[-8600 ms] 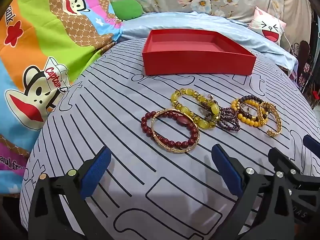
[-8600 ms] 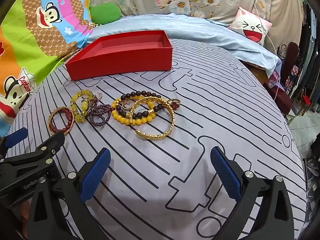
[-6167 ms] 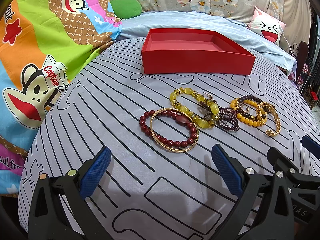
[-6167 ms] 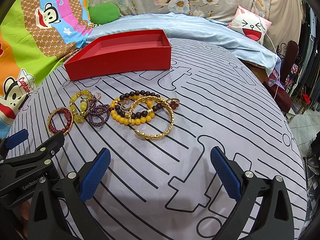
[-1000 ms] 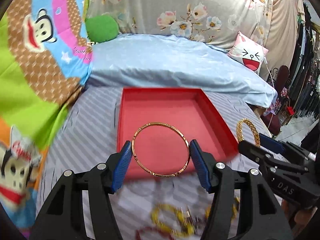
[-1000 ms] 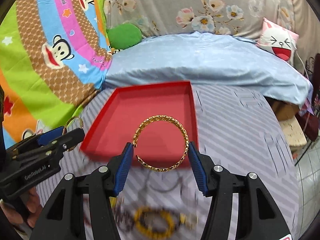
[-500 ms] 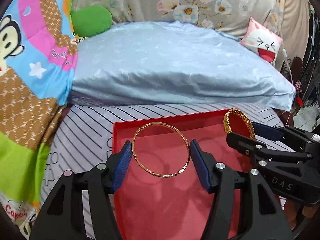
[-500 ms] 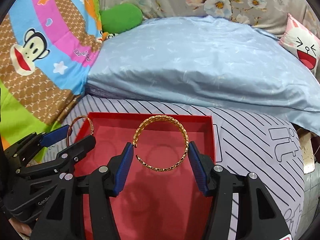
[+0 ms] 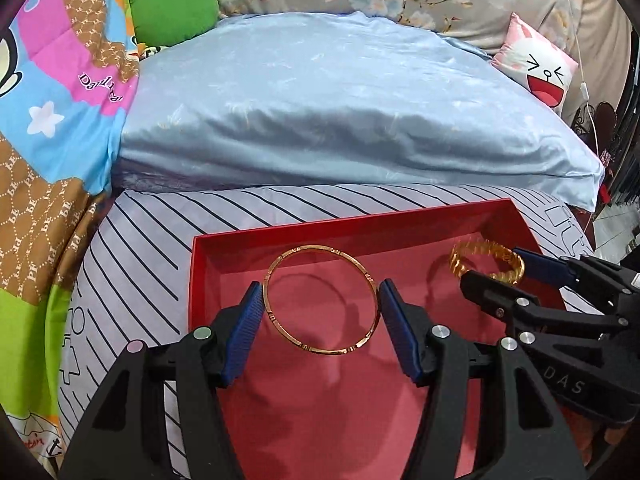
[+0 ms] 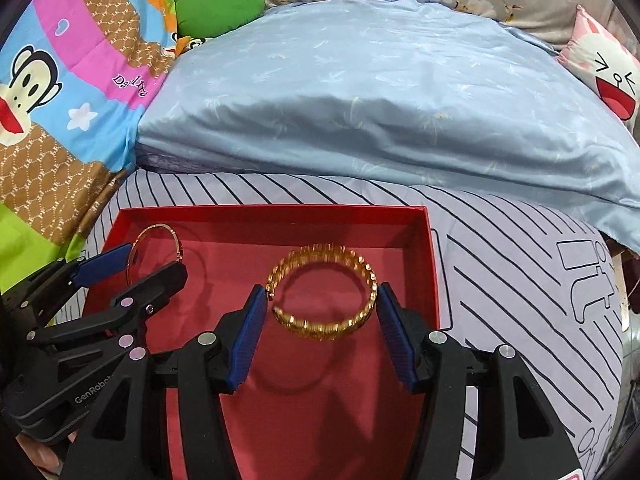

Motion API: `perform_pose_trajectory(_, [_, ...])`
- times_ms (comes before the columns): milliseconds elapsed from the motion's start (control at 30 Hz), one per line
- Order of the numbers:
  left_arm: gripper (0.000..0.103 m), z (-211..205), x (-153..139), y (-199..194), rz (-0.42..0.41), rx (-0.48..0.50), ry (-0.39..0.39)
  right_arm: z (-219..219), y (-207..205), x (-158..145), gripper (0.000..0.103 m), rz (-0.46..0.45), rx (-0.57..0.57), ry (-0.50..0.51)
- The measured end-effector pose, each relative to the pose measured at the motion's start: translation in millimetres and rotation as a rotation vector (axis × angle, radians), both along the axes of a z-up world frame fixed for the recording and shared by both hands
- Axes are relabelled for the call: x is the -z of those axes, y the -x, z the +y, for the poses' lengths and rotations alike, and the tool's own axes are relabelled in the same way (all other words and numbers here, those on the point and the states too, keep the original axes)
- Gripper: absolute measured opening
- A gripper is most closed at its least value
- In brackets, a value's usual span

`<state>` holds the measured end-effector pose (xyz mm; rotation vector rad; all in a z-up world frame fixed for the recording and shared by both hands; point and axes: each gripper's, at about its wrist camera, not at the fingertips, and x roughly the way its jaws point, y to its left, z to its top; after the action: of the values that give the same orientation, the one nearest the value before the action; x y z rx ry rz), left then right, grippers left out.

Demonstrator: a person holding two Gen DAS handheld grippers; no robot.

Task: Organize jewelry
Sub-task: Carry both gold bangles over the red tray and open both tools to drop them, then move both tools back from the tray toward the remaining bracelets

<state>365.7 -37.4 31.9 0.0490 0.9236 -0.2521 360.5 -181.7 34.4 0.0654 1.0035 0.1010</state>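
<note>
Left claw [image 9: 321,307] pinching thin bangle [image 9: 321,351], right claw [image 10: 322,307] pinching gold cuff [image 10: 320,330], red box [image 9: 280,238] cut off below

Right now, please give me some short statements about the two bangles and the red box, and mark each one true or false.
1. The left gripper holds a thin gold bangle between its pads. True.
2. The right gripper is empty. False: it holds a chunky open gold cuff.
3. Both bangles hang over the red box. True.
4. The red box already holds beaded bracelets. False: its visible floor is bare.
5. A light blue pillow lies beyond the box. True.
</note>
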Motion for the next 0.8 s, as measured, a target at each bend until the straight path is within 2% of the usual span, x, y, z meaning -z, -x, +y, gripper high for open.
perform_pose_trajectory(133, [0.068,5,1,-3,0.0,-0.027,0.011,-4,1,0,0.057,-0.005,0.011,0.002])
perform_pose_trajectory(433, [0.068,10,-17,9,-0.05,-0.042,0.023,-6,14,-15,0.058,-0.041,0.008,-0.02])
perform_pose_trajectory(667, [0.068,22,-52,47,-0.11,-0.053,0.039,-6,52,-49,0.058,-0.099,-0.006,-0.019])
perform_pose_trajectory(800, [0.068,28,-72,86,-0.157,-0.055,0.03,-11,89,-69,0.059,-0.14,-0.01,-0.029])
